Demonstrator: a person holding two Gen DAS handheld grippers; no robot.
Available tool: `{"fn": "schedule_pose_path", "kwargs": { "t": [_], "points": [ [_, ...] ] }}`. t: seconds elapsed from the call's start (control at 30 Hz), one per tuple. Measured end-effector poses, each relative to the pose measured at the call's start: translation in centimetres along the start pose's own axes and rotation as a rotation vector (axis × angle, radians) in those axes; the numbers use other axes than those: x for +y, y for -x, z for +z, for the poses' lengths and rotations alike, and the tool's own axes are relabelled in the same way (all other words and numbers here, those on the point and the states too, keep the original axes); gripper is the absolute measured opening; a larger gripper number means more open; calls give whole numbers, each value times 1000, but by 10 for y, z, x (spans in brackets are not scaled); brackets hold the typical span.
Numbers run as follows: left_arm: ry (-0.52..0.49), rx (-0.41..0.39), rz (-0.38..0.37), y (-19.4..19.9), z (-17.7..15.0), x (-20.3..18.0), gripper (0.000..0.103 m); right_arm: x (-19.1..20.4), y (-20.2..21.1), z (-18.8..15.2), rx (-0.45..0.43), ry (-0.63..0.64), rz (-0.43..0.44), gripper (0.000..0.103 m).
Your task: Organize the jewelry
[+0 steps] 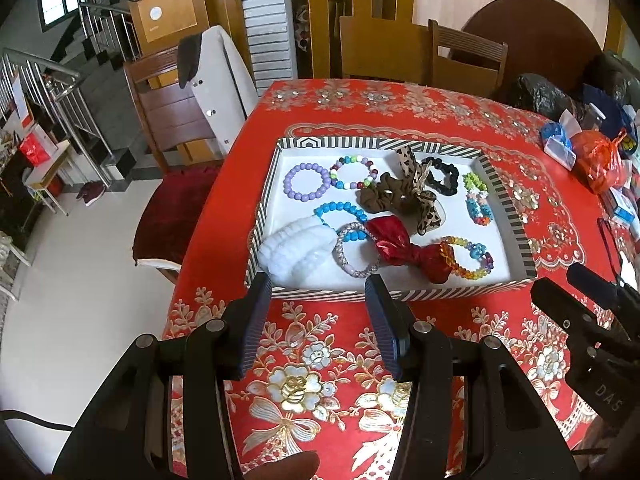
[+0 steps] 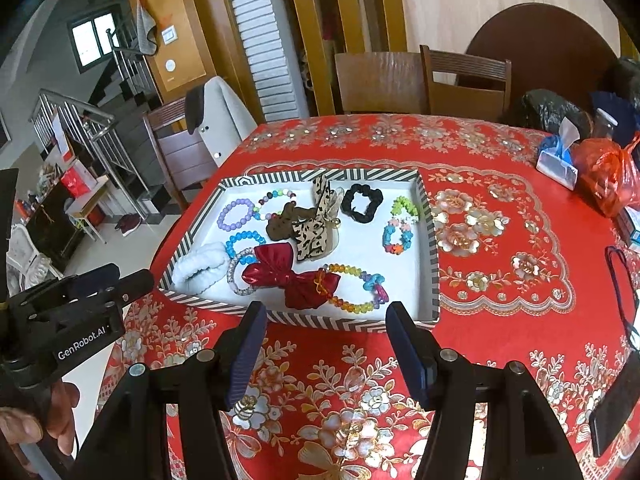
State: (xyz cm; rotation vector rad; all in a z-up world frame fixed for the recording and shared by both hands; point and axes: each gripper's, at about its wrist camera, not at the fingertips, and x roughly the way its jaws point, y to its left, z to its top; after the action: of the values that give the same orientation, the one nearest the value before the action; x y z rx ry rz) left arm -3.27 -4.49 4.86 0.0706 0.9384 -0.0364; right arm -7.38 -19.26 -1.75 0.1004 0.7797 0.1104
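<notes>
The striped tray (image 1: 508, 196) sits mid-table on the red cloth, and both tongs hover at its near edge. The left gripper (image 1: 318, 294) gapes, holding nothing. At the tray's left the white scrunchie (image 1: 294, 250) looks soft and light: pinch its bulk. The red bow (image 2: 294, 276) at centre seems slick; grip its knot. The right gripper (image 2: 326, 322) is likewise spread and empty.
</notes>
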Motion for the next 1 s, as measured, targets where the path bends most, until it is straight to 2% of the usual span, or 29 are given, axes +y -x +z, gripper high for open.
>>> {"fn": "schedule_pose_path", "kwargs": {
  "t": [1.0],
  "points": [
    [-2,27,9,-12,3,1,48,2,-14,7,25,26,11,60]
  ]
}}
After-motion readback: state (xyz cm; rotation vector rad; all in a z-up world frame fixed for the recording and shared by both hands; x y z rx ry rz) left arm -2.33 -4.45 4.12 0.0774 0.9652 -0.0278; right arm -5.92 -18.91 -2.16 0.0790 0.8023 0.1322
